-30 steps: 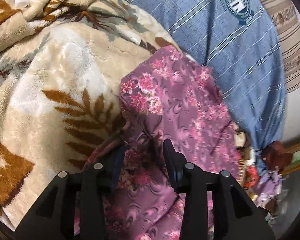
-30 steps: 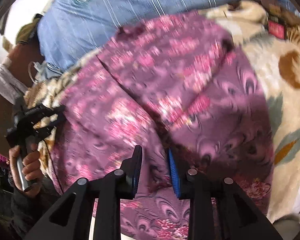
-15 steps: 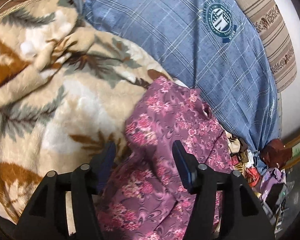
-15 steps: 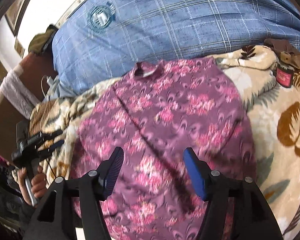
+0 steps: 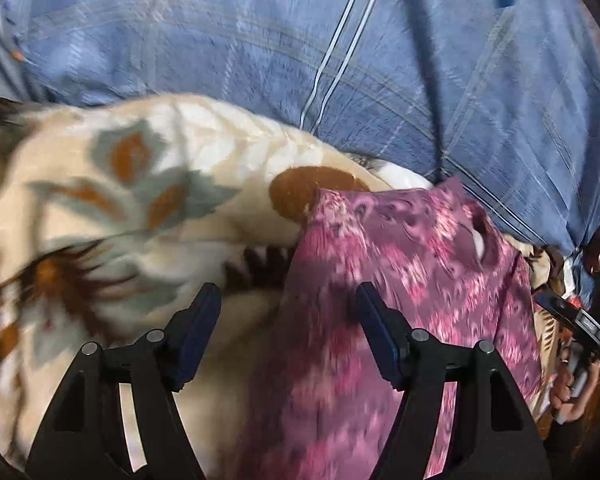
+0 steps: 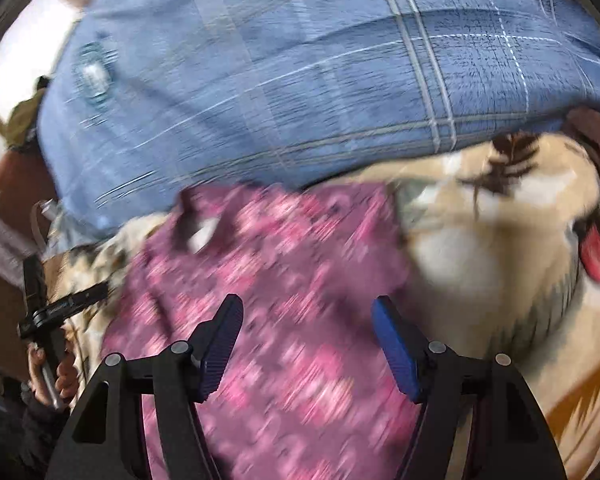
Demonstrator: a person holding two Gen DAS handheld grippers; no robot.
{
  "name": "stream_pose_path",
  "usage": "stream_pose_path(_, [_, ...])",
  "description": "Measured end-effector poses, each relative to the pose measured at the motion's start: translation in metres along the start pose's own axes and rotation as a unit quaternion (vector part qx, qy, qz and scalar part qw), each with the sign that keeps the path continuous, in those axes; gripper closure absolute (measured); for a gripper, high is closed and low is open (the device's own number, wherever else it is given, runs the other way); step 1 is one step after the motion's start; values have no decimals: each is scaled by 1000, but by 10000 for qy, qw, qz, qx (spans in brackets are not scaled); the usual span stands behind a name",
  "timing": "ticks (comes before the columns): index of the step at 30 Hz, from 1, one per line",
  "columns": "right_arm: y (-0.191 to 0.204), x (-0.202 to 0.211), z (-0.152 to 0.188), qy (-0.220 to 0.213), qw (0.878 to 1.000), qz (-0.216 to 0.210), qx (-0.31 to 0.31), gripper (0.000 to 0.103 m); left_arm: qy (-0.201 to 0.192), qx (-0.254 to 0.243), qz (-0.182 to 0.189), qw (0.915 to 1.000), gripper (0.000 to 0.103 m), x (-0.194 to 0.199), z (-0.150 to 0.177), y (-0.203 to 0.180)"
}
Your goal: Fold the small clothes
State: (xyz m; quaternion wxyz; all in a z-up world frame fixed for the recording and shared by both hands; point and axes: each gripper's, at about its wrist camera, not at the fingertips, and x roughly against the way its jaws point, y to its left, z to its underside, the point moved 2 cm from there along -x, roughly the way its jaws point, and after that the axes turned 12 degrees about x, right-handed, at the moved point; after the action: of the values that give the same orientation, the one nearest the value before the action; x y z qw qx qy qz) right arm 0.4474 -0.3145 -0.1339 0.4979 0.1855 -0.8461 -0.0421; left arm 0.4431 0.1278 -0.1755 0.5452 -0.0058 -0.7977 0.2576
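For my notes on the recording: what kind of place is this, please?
Most likely a bedroom, on a bed: a large blue checked pillow lies behind a plush leaf-print blanket, on which the purple floral garment is spread.

Both tools let go of purple garment [image 5: 400, 280], jaws opening, seemingly clear.

No text can be read. A round teal emblem [image 6: 93, 76] is seen on the blue checked pillow [image 6: 300, 80], far left in the right wrist view, but its lettering is blurred beyond reading.
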Motion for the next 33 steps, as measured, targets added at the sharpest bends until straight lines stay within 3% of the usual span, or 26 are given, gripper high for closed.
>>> stream_pose_path(3, [-21,-28,-18,214,9996,136,-153,35,193,-53,-118,9997,33,-27,-5,-2])
stream_pose_path(5, [-23,-47,-24,398,9991,55,-128,39,51,-138,-110,9998,32,-28,-3,-6])
stream_pose_path(8, [-11,-67,-29,588,9982,49,117,53,48,-139,-10,9999,33,-25,-1,-9])
stream_pose_path(10, [4,-74,-30,618,9971,210,387,62,48,-67,-24,10000,33,-26,-3,-11])
stream_pose_path(14, [22,-82,-29,796,9899,835,820,66,-92,-98,-213,9997,33,-35,-4,-16])
stream_pose_path(15, [23,-82,-28,825,9884,967,834,77,-122,-121,-280,9995,34,-35,-4,-19])
stream_pose_path(16, [22,-80,-27,809,9878,1053,813,88,-143,-144,-328,9993,36,-35,-3,-21])
stream_pose_path(18, [16,-72,-26,709,9908,961,642,96,-200,-205,-319,9991,54,-33,-1,-25])
stream_pose_path(21, [5,-59,-24,588,9943,763,466,96,-194,-151,-285,9993,55,-30,-1,-25])
stream_pose_path(23, [-1,-54,-24,517,9972,455,298,89,-142,-72,-243,9996,52,-32,-2,-25])
stream_pose_path(24, [-2,-53,-25,495,9976,414,240,83,-125,-62,-234,9996,45,-32,-3,-25])
stream_pose_path(25, [-3,-55,-26,495,9979,356,204,67,-91,-85,-222,9997,42,-34,-3,-26])
stream_pose_path(27, [-3,-63,-28,523,9979,331,195,52,-59,-95,-238,9997,33,-38,-9,-24])
stream_pose_path(29, [-5,-78,-34,649,9968,394,244,52,-45,-122,-278,9995,31,-44,-15,-28])
stream_pose_path(31, [1,-86,-34,695,9946,648,410,66,-172,-236,-308,9991,35,-46,-18,-32])
stream_pose_path(33, [4,-86,-34,683,9918,936,540,85,-242,-323,-480,9980,59,-45,-21,-31])
